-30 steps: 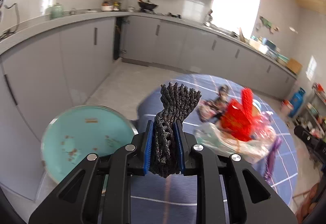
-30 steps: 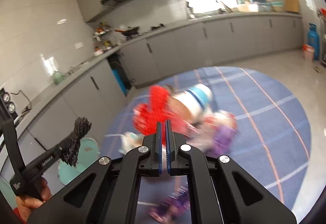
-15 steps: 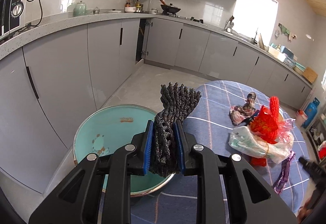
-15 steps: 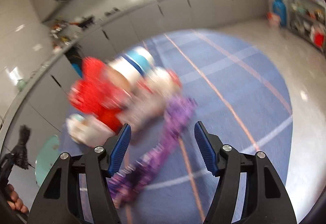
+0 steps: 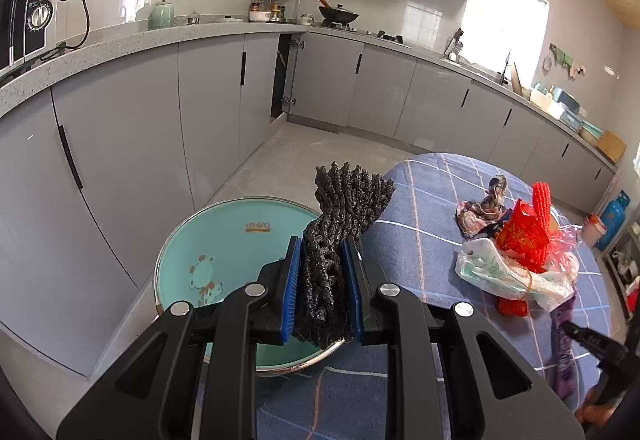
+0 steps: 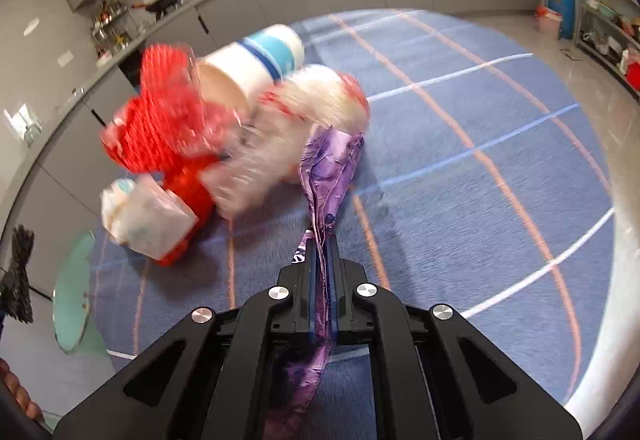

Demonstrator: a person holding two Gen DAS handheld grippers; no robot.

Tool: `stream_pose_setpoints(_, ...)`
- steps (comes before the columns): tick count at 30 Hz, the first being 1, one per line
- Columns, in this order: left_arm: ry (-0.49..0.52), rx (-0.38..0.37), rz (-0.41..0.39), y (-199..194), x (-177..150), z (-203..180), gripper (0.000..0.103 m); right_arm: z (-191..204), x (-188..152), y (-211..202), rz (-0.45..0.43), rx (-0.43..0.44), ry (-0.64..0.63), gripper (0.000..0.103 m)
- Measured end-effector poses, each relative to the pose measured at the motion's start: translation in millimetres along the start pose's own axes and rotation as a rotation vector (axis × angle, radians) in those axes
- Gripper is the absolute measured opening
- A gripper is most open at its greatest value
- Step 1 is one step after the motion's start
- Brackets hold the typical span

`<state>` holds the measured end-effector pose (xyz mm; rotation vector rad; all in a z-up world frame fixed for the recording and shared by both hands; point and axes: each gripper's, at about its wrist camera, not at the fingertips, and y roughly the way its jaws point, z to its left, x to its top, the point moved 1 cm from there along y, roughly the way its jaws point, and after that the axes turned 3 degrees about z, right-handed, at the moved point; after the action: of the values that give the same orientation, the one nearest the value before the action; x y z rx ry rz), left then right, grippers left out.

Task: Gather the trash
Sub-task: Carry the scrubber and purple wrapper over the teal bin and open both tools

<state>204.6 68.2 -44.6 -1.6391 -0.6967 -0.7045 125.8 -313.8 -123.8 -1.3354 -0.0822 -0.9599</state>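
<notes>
My left gripper (image 5: 322, 252) is shut on a black foam net (image 5: 348, 196), held upright above the near rim of a teal basin (image 5: 224, 268). The basin sits at the left edge of a table with a blue checked cloth (image 6: 460, 200). On the cloth lies a trash pile: a red net (image 6: 160, 120), a paper cup with a blue band (image 6: 256, 60) and a white plastic bag (image 6: 148, 216). My right gripper (image 6: 322, 244) sits low over the cloth. Its jaws are closing, and the pads press on the near end of a long purple wrapper (image 6: 332, 168) beside the pile.
Grey kitchen cabinets (image 5: 208, 108) and a countertop run along the left and far walls. A brownish crumpled wrapper (image 5: 480, 204) lies beyond the pile. A blue gas bottle (image 6: 560, 0) stands on the floor at the far right. A hand (image 6: 12, 384) shows at the lower left.
My right gripper opened, sank toward the cloth and shut on the purple wrapper. My left gripper, still gripping the black net, shifted over toward the teal basin.
</notes>
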Motion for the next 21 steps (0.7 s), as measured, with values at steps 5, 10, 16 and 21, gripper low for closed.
stream_pose_setpoints(5,-0.009,0.009,-0.005,-3,-1,7,0.021,20,14,-48,-0.160,0.023,-0.064,0.005)
stream_pose_setpoints(10,-0.043,0.045,-0.016,-5,-2,23,0.021,72,34,-84,-0.268,0.175,-0.169,0.006)
stream_pose_setpoints(16,-0.087,0.097,-0.025,-9,-2,46,0.021,151,32,-83,-0.266,0.346,-0.319,0.006)
stream_pose_setpoints(21,-0.112,0.132,-0.017,-9,-3,63,0.021,214,15,-60,-0.212,0.446,-0.420,0.006)
